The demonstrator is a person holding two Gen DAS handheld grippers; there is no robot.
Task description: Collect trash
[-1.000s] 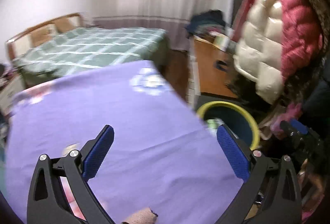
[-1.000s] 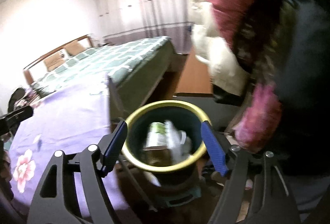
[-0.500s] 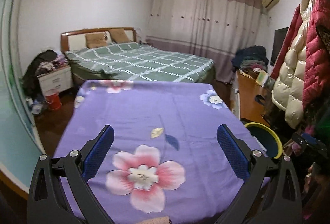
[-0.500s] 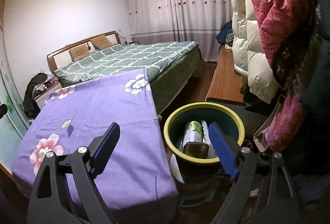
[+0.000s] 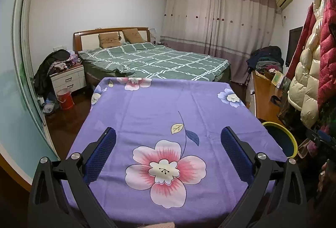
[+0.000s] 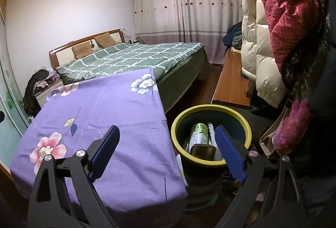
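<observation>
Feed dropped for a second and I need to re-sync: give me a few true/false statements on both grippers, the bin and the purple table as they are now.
1. The left gripper is open and holds nothing. True.
2. The right gripper is shut on a bottle. False: it is open and empty.
3. The yellow-rimmed bin already has trash in it, including a green-labelled container. True.
4. The bin stands on top of the purple flowered cloth. False: it stands on the floor beside the table's right edge.
5. A crumpled wrapper lies on the big pink flower. False: no trash shows on the cloth there.
</observation>
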